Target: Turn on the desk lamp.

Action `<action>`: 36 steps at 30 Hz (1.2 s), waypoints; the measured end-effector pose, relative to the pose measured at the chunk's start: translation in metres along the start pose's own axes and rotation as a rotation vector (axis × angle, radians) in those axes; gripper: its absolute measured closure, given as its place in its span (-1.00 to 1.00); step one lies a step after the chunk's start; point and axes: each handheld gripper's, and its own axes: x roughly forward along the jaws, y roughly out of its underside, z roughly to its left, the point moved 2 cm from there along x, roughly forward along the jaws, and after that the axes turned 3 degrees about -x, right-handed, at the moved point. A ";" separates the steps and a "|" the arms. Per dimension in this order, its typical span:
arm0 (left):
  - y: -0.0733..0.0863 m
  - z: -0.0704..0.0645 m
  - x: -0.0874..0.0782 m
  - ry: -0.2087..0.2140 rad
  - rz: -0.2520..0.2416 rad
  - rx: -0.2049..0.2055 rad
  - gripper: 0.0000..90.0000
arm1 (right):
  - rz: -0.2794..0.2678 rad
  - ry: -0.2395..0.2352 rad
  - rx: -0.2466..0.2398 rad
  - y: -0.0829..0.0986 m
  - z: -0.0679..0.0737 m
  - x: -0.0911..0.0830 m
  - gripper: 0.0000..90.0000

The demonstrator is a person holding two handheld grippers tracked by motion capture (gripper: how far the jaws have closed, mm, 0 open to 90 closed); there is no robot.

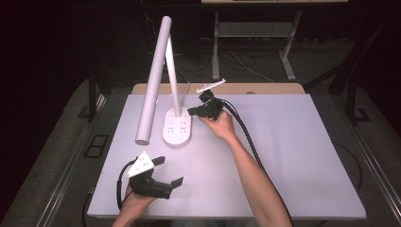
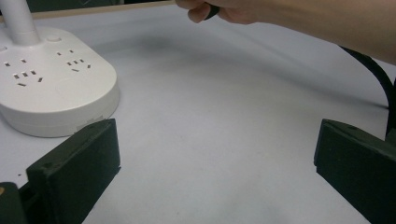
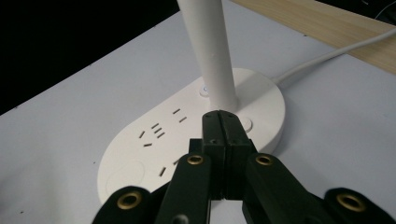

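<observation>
Right gripper point(image 3: 219, 122): hovering over lamp base point(image 3: 140, 154) beside the pole point(image 3: 208, 51), jaws pressed together, empty. Left gripper point(image 1: 171, 171): resting near table point(image 1: 293, 156) edge, jaws spread wide.

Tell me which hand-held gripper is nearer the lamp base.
Right. The right hand-held gripper hangs shut just over the lamp base; the left hand-held gripper sits open nearer the table's front edge, apart from it.

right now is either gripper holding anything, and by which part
Nothing is held. The left gripper has its jaws wide apart over bare table. The right gripper has its jaws shut together with nothing between them, poised over the lamp base beside a small round button.
</observation>
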 end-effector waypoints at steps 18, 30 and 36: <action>0.000 0.000 0.002 -0.008 0.009 0.007 -1.00 | -0.017 0.038 -0.007 0.034 0.003 -0.073 0.99; 0.001 -0.002 0.002 -0.009 0.009 0.006 -1.00 | -0.075 0.036 0.033 0.075 0.008 -0.138 0.77; 0.001 -0.003 0.003 -0.005 0.008 0.008 -1.00 | -0.093 0.051 0.065 0.098 0.016 -0.163 0.31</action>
